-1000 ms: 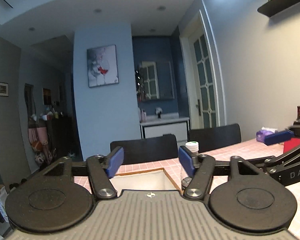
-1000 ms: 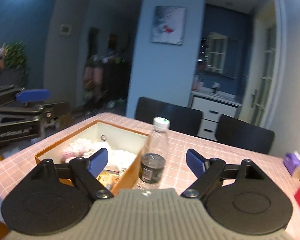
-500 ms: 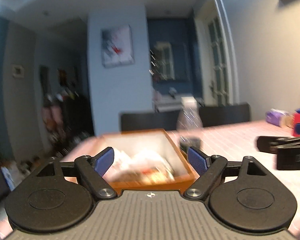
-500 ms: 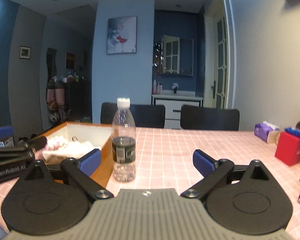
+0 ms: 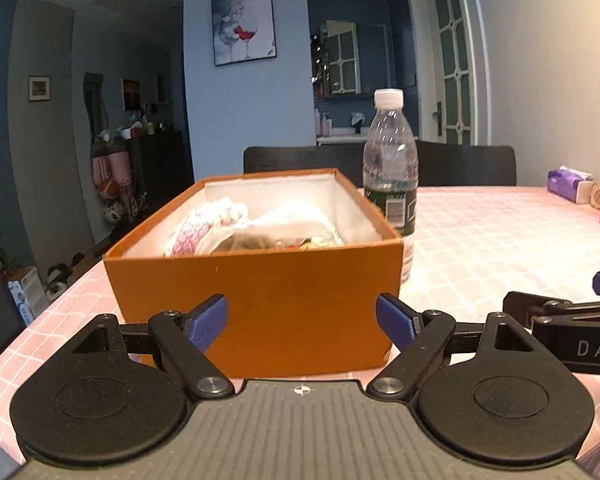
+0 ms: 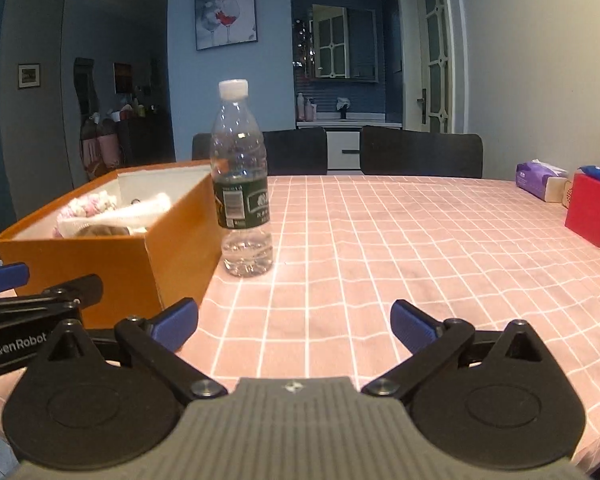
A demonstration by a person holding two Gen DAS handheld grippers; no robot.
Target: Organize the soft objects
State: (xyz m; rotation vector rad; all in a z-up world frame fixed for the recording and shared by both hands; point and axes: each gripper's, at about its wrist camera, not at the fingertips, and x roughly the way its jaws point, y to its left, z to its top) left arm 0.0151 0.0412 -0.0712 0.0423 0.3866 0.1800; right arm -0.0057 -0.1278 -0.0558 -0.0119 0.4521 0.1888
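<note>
At the far left an orange box (image 5: 256,292) sits on the bench (image 6: 400,248), which is covered in a pink checked cloth. The box is open on top and holds the soft things (image 5: 236,228): a pink-and-white knitted piece at the left, pale cloth beside it and something tan and fuzzy near the front wall, all heaped together below the rim. The left gripper (image 5: 300,322) hovers low just in front of the box's near wall, pointing at it; its jaws have just been opening and now stand wide, with nothing between the blue pads. Just to the right of the box, by its right wall, a clear water bottle (image 6: 242,184) stands upright with a white cap, a dark green label and only a little water at the bottom. Further right the right gripper (image 6: 294,320) hangs over bare cloth, near the left one and level with it; its jaws have also just been opening and stand wide and empty. At the far right edge of the bench are a purple tissue pack (image 6: 540,180) and a red box (image 6: 594,216).
</note>
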